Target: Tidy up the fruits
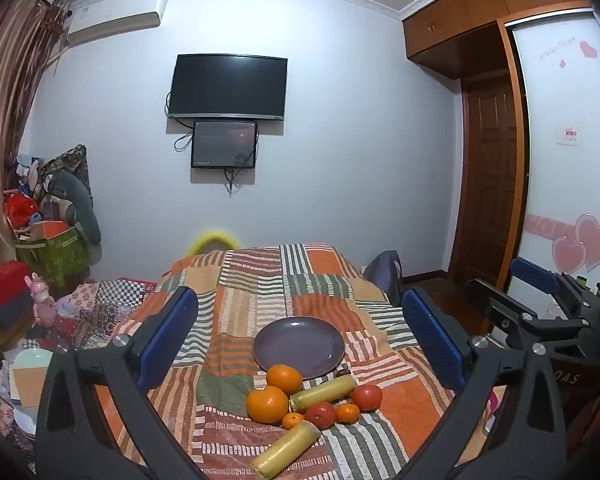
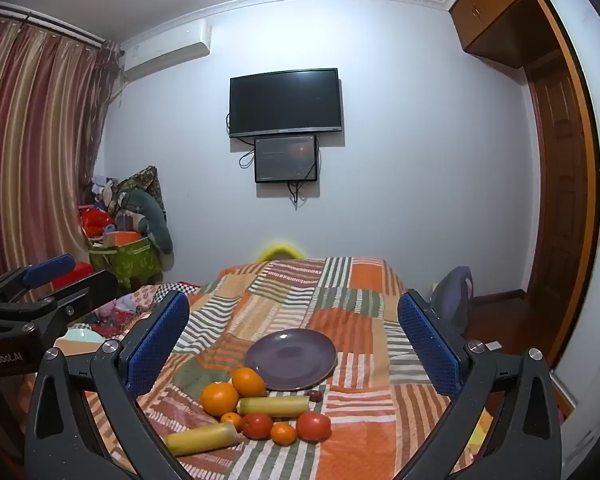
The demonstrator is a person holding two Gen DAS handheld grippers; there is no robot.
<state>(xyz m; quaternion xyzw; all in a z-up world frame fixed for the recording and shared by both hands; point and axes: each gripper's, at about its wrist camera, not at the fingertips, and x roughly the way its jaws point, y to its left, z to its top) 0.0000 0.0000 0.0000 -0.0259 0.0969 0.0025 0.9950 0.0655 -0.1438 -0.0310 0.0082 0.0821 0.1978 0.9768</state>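
Evidently nothing had been picked up yet. Left wrist view: you held the left tongs (image 1: 300,336) spread wide and empty, well above the bed (image 1: 260,280), its blue pads (image 1: 168,340) framing the whole work area, probably so you could survey before committing. The purple plate (image 1: 299,347) lay bare on the patchwork blanket, just beyond the fruit, which likely marks it as the target. Fruit sat in a tight cluster at the plate's near edge: two large oranges (image 1: 267,404), the farther one overlapping the rim; two red tomato-like fruits (image 1: 366,397); two small mandarins (image 1: 347,413); two yellow-green stalk pieces (image 1: 323,392), one lying apart, nearer you. A small dark fruit (image 1: 343,372) sat against the rim. The right tongs (image 1: 540,292) showed at the right edge, level with yours.

Right wrist view: the right tongs (image 2: 294,338) were likewise wide apart, holding nothing, hovering back from the pile. Same plate (image 2: 290,358), same cluster, seen shifted left; the near stalk piece (image 2: 202,438) pointed toward the left pad (image 2: 156,344). My judgement: round fruit packed this close would roll if nudged, so outermost pieces suited a first grasp.
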